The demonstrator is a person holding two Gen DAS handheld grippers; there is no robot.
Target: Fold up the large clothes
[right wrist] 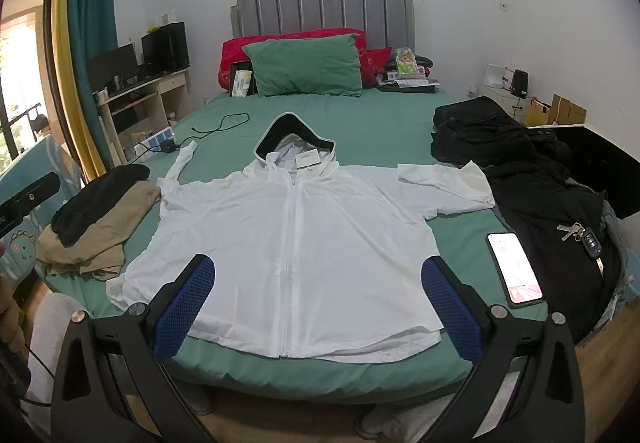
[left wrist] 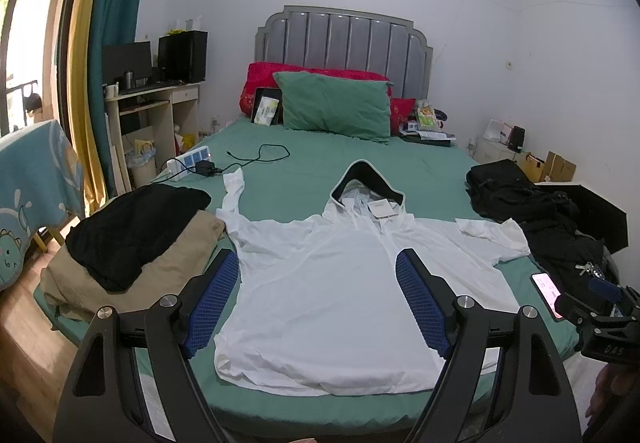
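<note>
The hoodie (right wrist: 288,227) lies flat and unfolded on the bed (right wrist: 360,123); both tools, left (left wrist: 318,299) and right (right wrist: 318,303), hang released above it, every fold left.

A white hooded jacket (right wrist: 288,235) lies spread flat, front up, on the green bed (right wrist: 360,123). Its zip is closed, its hood points toward the headboard, and both sleeves stretch out sideways, the right one folded back at the cuff.

A phone (right wrist: 515,268) lies beside keys (right wrist: 580,233) on the bed (right wrist: 360,123).
</note>
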